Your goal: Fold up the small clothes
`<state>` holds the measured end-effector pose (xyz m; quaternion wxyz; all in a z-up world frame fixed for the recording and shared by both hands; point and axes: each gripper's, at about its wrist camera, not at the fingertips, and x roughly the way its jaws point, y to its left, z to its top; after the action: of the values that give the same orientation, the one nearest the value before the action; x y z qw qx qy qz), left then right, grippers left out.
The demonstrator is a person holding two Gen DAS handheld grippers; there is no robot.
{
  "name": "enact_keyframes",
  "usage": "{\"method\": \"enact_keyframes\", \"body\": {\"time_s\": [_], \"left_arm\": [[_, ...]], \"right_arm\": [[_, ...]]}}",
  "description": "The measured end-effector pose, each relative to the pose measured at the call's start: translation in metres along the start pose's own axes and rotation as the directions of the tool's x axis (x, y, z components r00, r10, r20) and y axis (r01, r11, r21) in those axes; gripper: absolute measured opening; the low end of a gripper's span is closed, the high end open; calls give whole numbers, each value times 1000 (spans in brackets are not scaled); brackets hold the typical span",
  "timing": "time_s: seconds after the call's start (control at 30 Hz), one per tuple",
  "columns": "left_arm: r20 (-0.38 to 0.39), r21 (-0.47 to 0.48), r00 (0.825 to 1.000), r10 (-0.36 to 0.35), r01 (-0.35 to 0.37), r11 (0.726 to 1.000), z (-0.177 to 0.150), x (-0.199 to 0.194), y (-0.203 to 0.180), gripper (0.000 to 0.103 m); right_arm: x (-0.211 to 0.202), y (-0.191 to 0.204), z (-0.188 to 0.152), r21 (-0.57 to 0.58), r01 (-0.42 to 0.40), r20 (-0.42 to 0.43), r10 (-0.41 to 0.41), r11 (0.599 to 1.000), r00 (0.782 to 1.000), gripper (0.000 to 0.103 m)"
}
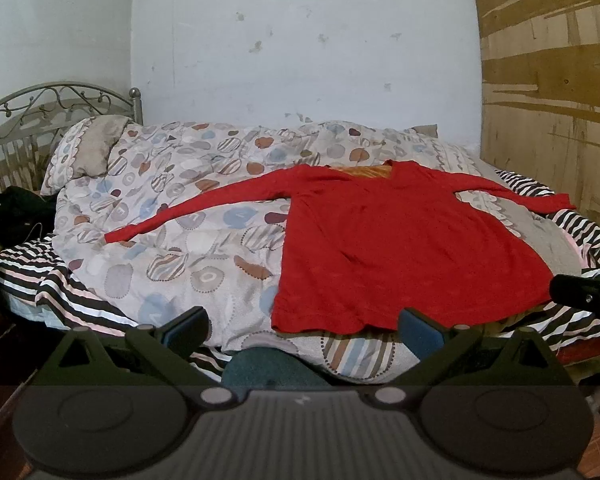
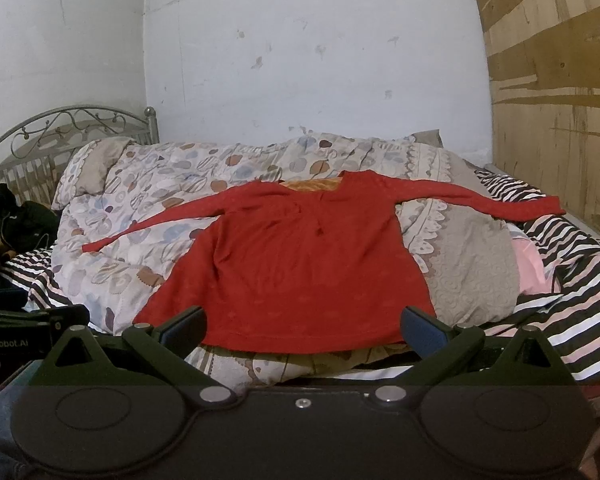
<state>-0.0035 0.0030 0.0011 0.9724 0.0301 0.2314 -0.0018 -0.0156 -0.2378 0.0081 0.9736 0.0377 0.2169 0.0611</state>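
Observation:
A red long-sleeved top lies flat on the bed, neck toward the wall, both sleeves spread out sideways; it also shows in the right wrist view. An orange lining shows at its neck. My left gripper is open and empty, just short of the hem's left part. My right gripper is open and empty, at the hem's middle. The right gripper's body shows at the right edge of the left wrist view, and the left gripper's body at the left edge of the right wrist view.
The top rests on a patterned quilt over a black-and-white striped sheet. A metal headboard and dark clothes stand at the left. A white wall is behind, a wooden panel at the right.

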Motion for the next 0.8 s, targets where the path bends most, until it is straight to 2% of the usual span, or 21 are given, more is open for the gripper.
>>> {"method": "enact_keyframes", "body": {"time_s": [0.8], "left_arm": [[2, 2, 1000, 0, 0, 1000, -2, -1, 2, 102]], "right_arm": [[0, 0, 0, 2, 0, -2, 0, 1000, 1000, 103]]}}
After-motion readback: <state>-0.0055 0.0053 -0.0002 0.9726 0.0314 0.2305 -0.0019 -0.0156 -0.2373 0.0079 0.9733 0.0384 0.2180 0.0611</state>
